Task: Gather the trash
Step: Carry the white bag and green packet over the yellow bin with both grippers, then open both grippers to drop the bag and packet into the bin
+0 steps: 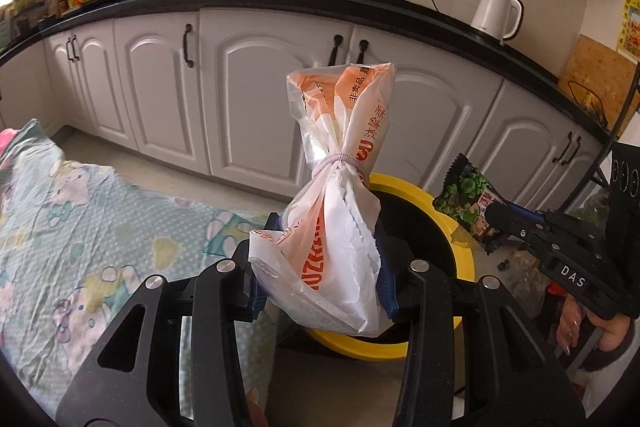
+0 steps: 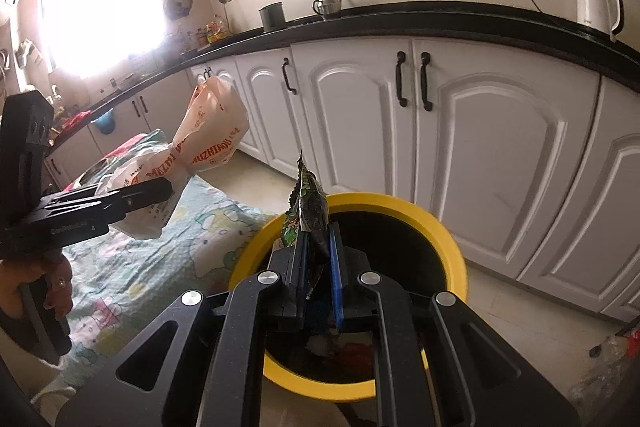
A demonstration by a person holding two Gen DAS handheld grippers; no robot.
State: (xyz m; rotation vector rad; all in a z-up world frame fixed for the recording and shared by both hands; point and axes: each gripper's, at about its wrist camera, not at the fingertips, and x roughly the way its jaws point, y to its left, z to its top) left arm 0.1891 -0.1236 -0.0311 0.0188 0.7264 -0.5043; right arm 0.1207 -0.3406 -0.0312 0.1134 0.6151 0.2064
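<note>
Carrying both pieces binward: your left gripper (image 1: 320,267) clamps tied plastic bag (image 1: 340,155), right gripper (image 2: 318,267) pinches snack wrapper (image 2: 308,203); yellow-rimmed bin (image 2: 440,231) just ahead, drops remain.

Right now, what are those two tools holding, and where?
Left tool: tied plastic bag, gripped at its lower bulge. Right tool: green snack wrapper, pinched at its bottom end.

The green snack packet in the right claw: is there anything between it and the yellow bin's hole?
Nothing. In the right wrist view the green snack packet, pinched in the right claw, sits just before the yellow bin, only air between.
</note>
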